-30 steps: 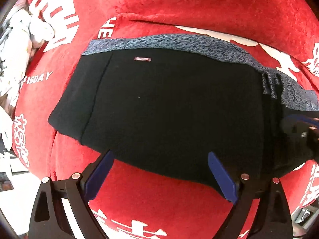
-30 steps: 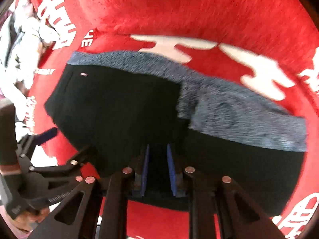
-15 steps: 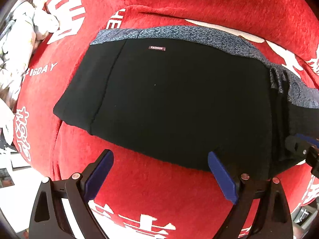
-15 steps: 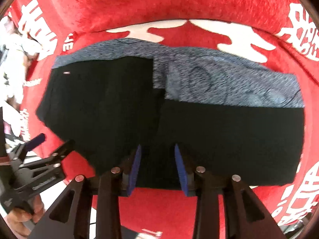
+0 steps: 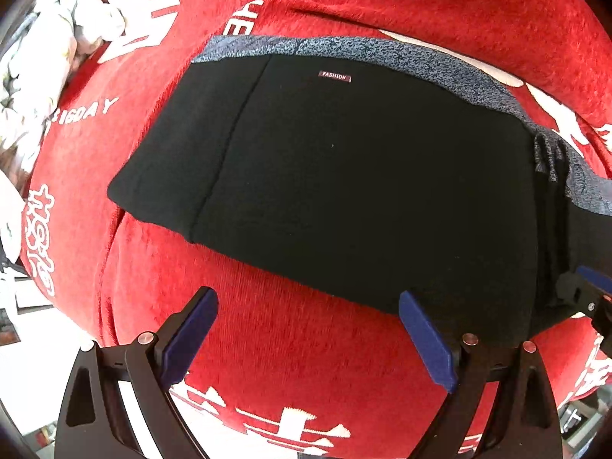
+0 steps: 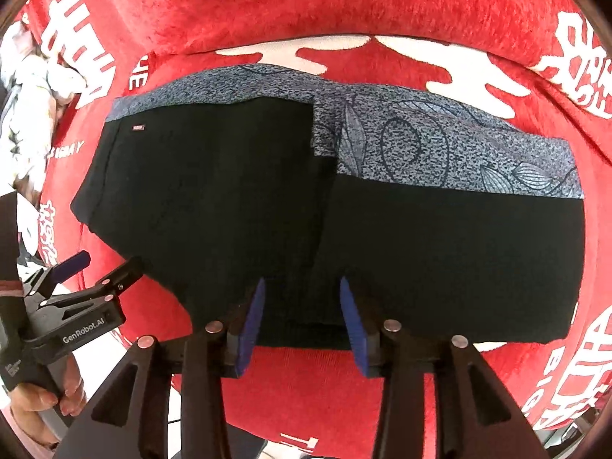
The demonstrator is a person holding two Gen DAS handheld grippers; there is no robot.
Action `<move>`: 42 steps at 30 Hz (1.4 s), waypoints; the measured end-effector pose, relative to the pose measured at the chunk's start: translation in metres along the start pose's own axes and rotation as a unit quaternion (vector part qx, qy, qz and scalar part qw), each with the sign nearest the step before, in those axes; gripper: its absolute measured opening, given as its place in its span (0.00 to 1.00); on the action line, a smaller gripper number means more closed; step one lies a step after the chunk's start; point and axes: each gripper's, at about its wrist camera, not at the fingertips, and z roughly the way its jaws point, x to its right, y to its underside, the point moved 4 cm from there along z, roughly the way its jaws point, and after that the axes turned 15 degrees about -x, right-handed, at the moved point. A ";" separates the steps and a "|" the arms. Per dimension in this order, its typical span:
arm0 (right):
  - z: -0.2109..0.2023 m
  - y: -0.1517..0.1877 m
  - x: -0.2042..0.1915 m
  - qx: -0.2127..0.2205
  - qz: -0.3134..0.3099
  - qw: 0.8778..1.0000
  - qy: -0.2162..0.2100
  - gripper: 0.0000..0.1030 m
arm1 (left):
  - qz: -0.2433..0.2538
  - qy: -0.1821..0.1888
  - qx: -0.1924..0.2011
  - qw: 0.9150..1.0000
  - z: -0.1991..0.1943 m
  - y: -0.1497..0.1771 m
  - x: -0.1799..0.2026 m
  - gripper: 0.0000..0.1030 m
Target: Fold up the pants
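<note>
The black pants [image 5: 344, 183] with a grey patterned waistband [image 6: 440, 145] lie folded on a red blanket; a small "FASHION" label [image 5: 334, 75] shows near the band. In the right wrist view the pants [image 6: 267, 210] form two overlapping black layers. My left gripper [image 5: 306, 329] is open and empty, just short of the pants' near edge. My right gripper [image 6: 300, 310] is open, its blue pads either side of the near hem, not pinching it. The left gripper also shows in the right wrist view [image 6: 103, 271].
The red blanket [image 5: 306, 363] with white lettering covers the surface. A white floral cloth [image 5: 38, 76] lies at the far left. White floor shows beyond the blanket's near-left edge [image 5: 23, 325].
My right gripper has opened and let go of the pants' hem, and the pants have settled flat. My left gripper has drawn back a little from the near edge, still open.
</note>
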 end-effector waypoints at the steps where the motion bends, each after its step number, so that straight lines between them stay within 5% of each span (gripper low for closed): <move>1: 0.000 0.001 -0.001 -0.001 -0.002 1.000 0.004 0.44 | -0.001 0.008 0.000 1.000 0.000 0.000 -0.001 0.93; 6: 0.000 0.000 -0.007 -0.003 -0.014 1.000 0.028 0.44 | -0.010 0.036 0.012 0.999 -0.006 0.000 -0.006 0.93; 27: 0.002 0.002 -0.031 -0.008 -0.044 0.998 0.040 0.47 | -0.027 0.049 0.012 0.998 -0.009 -0.010 -0.023 0.93; 42: 0.003 0.002 -0.043 -0.015 -0.048 0.998 0.029 0.47 | -0.087 0.172 0.009 0.981 -0.012 -0.019 -0.051 0.93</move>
